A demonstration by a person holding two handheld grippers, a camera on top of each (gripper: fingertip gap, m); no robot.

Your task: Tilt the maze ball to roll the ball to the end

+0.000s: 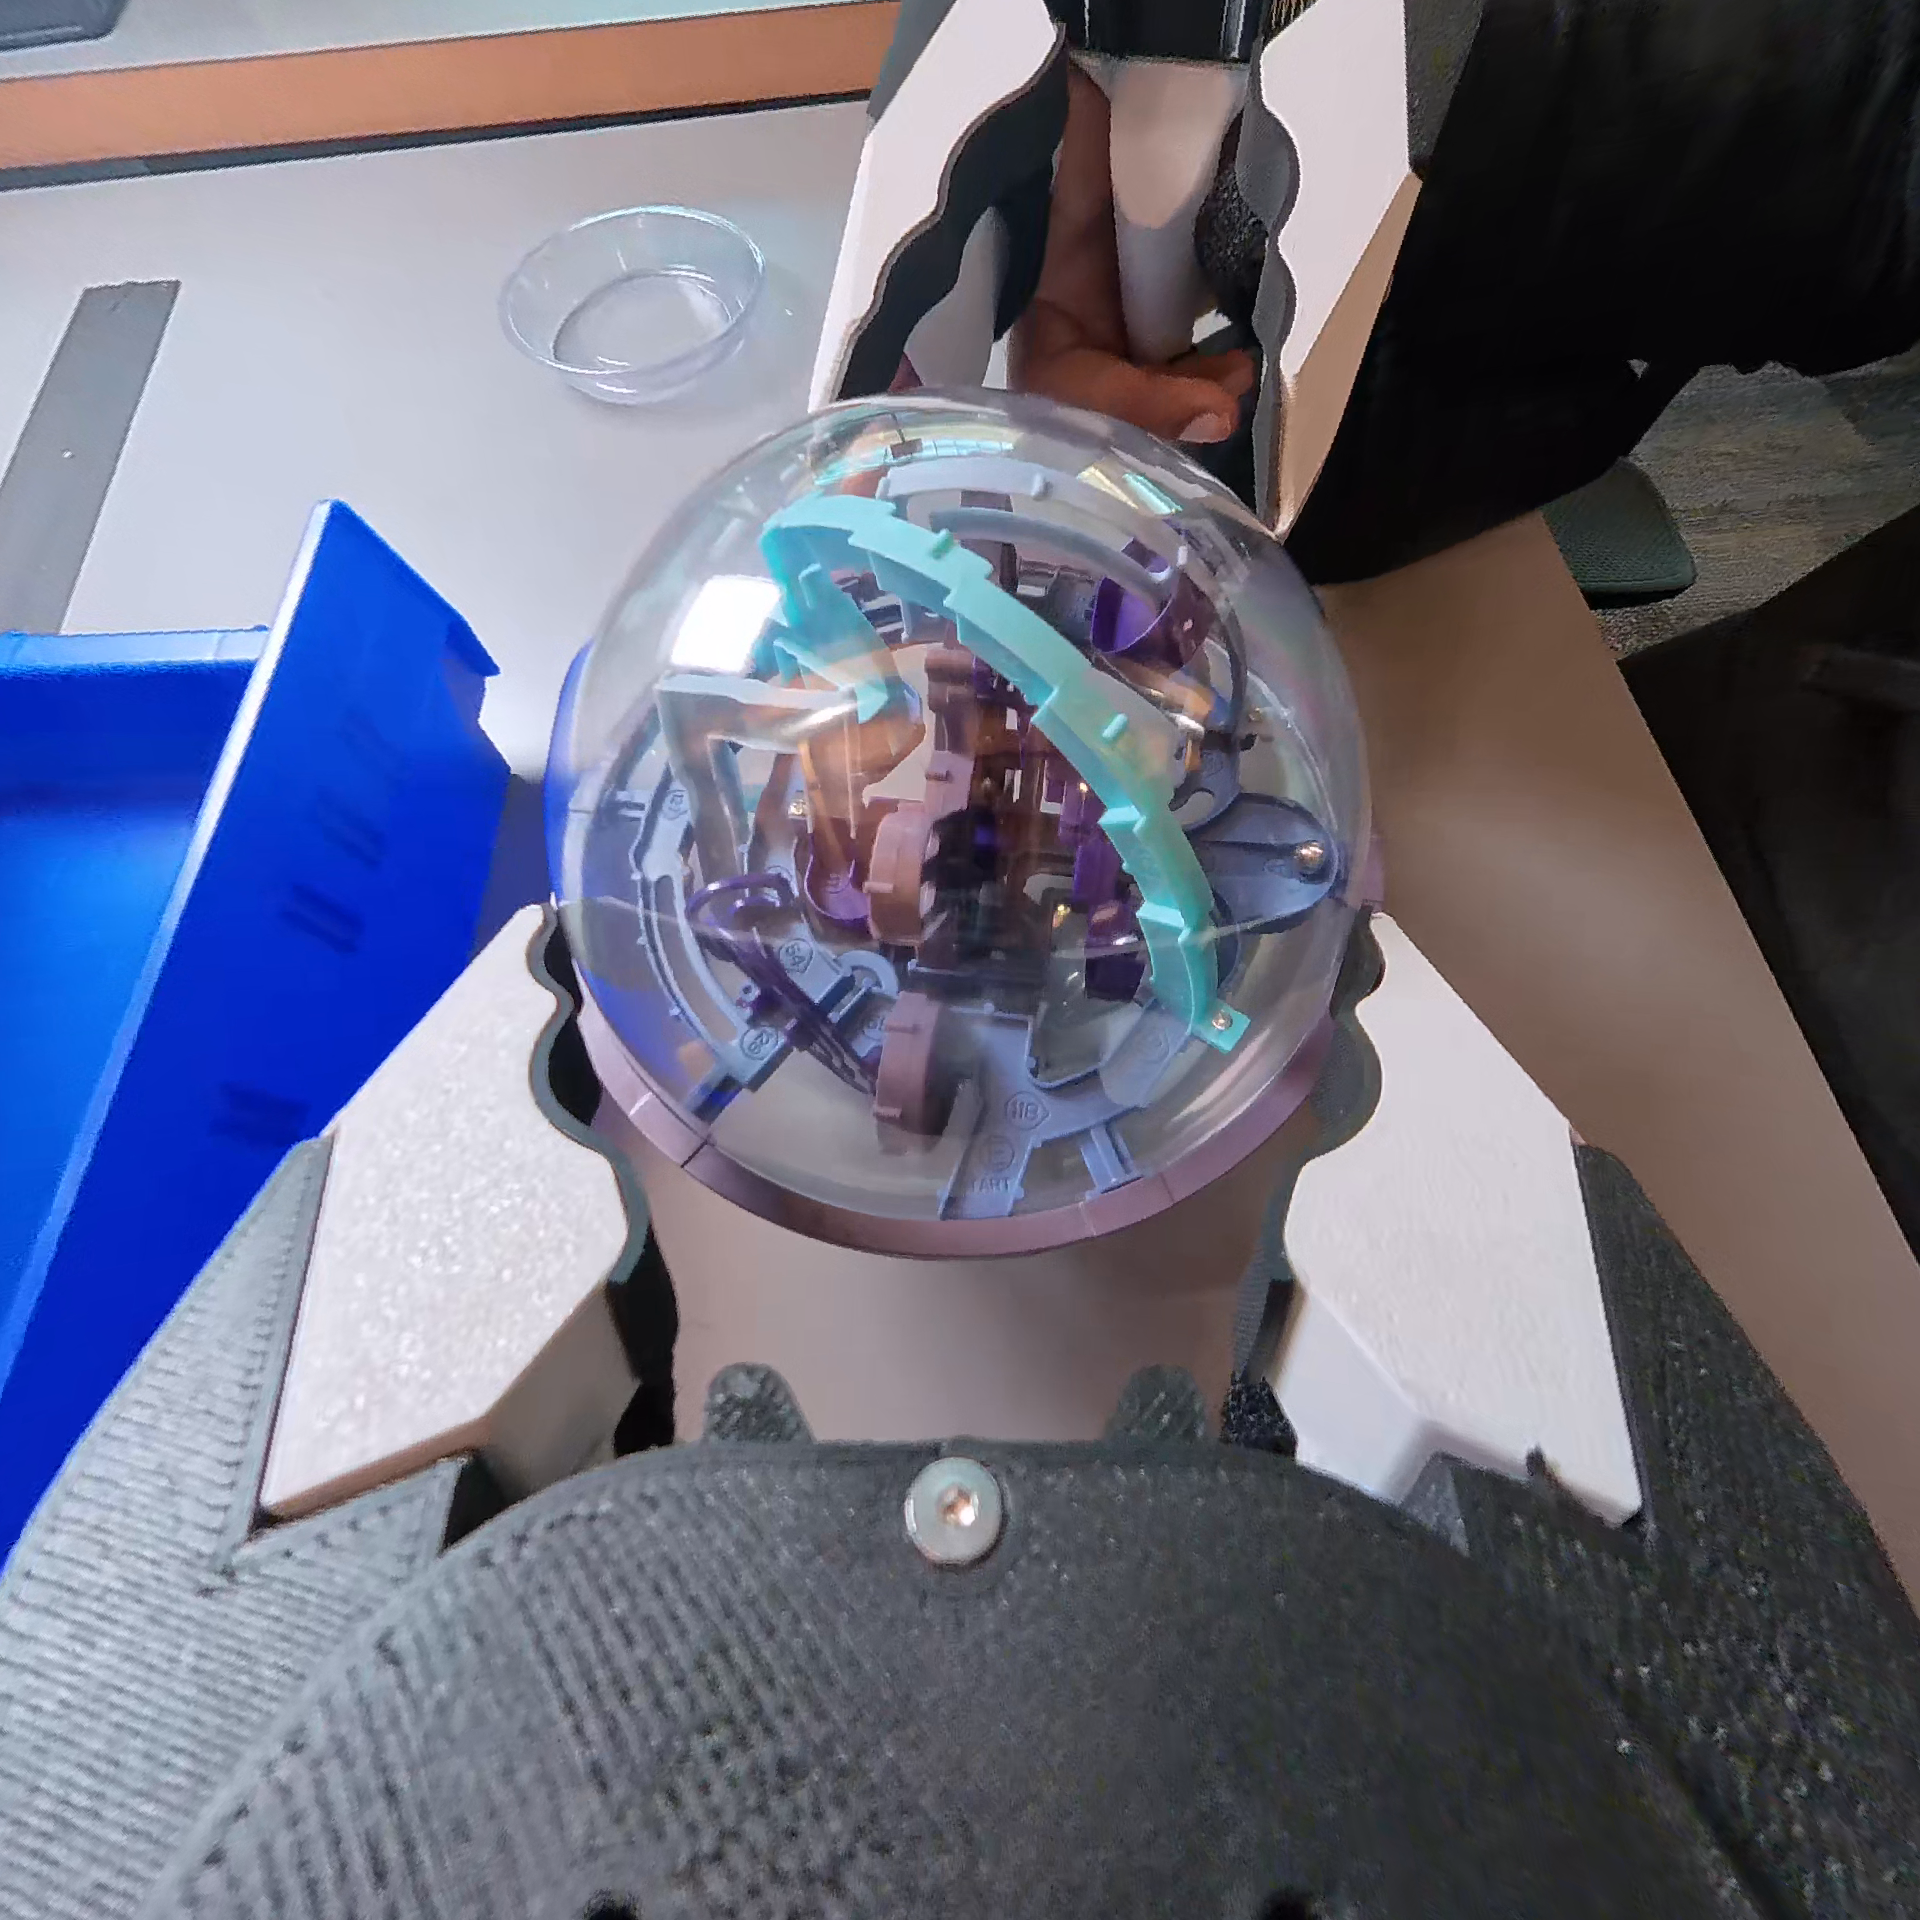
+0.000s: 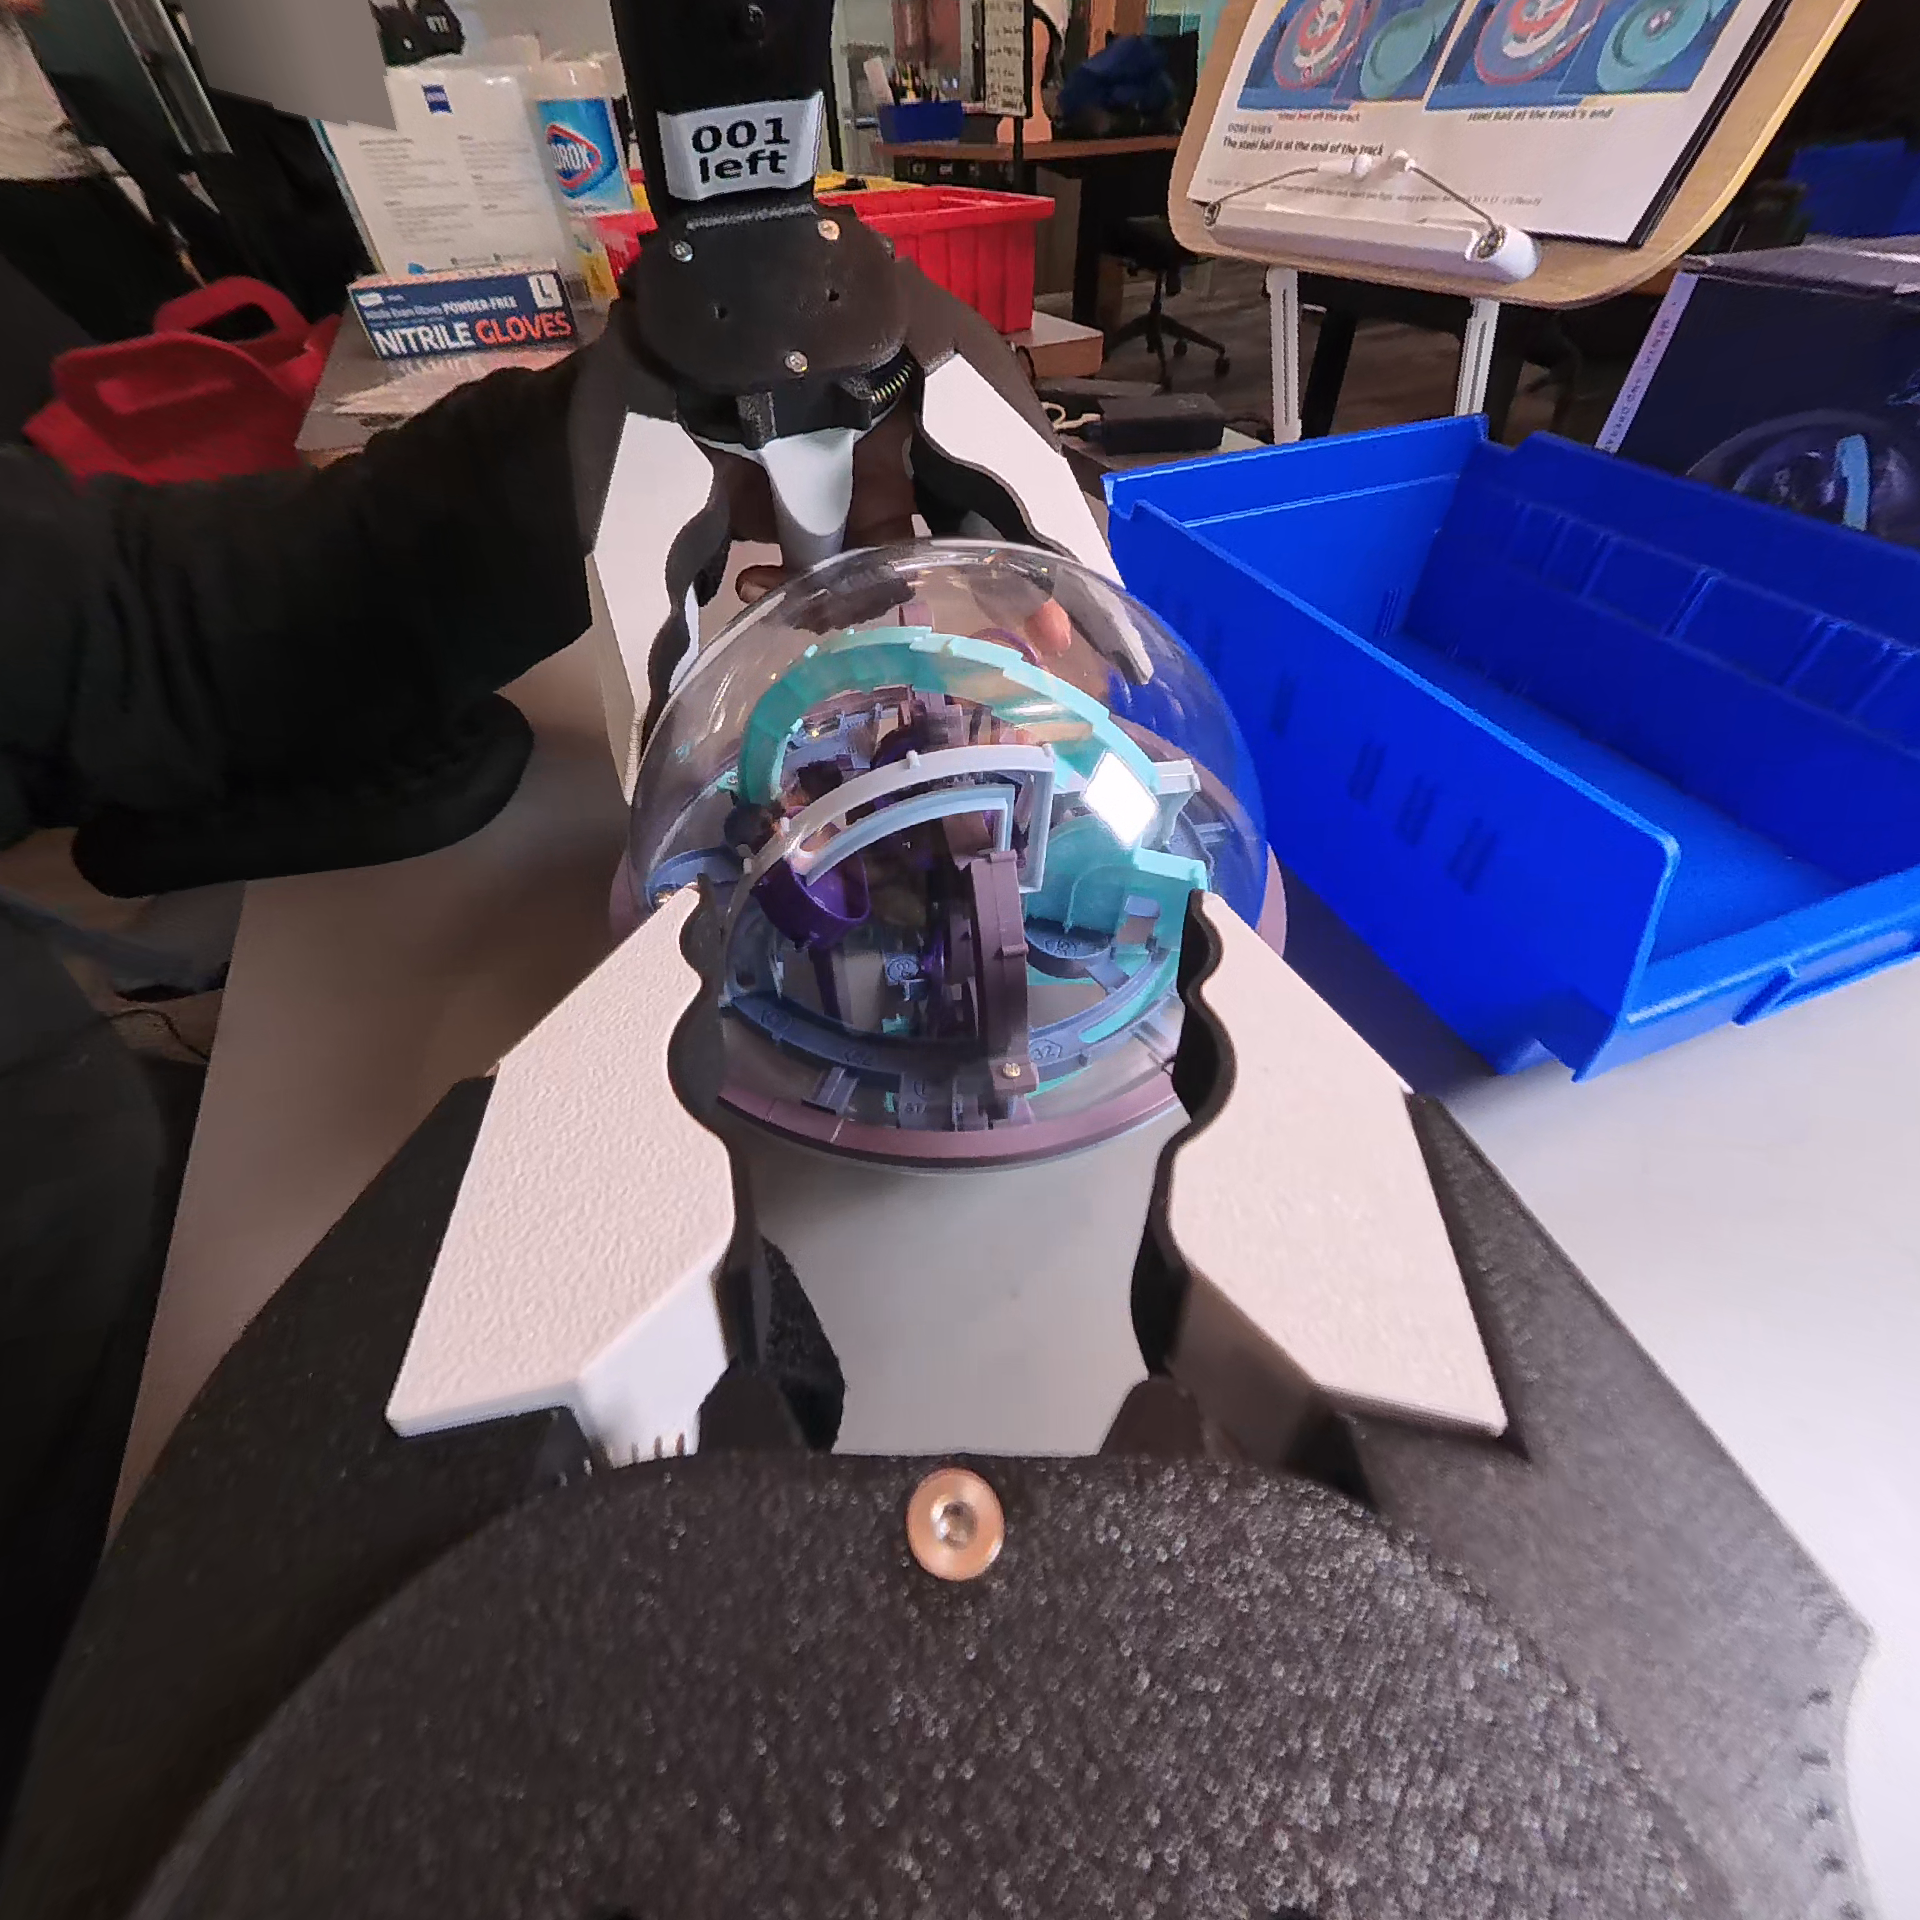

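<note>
The maze ball (image 1: pixel 956 821) sits mid-frame in both wrist views, pinched from opposite sides: the left gripper (image 1: pixel 956 935) has its jaws spread wide and pressed on the clear shell, and the right gripper (image 2: pixel 940 935) clasps the other side the same way. From where I stand the worry is the smooth round shell slipping or twisting between the pads if either side tips too fast, which could throw the small steel ball (image 1: pixel 1311 852), right of centre on a grey-blue pad, off its track. The sphere is transparent with a mauve rim, packed with teal, purple and grey tracks, beside a blue bin (image 2: pixel 1558 727).
</note>
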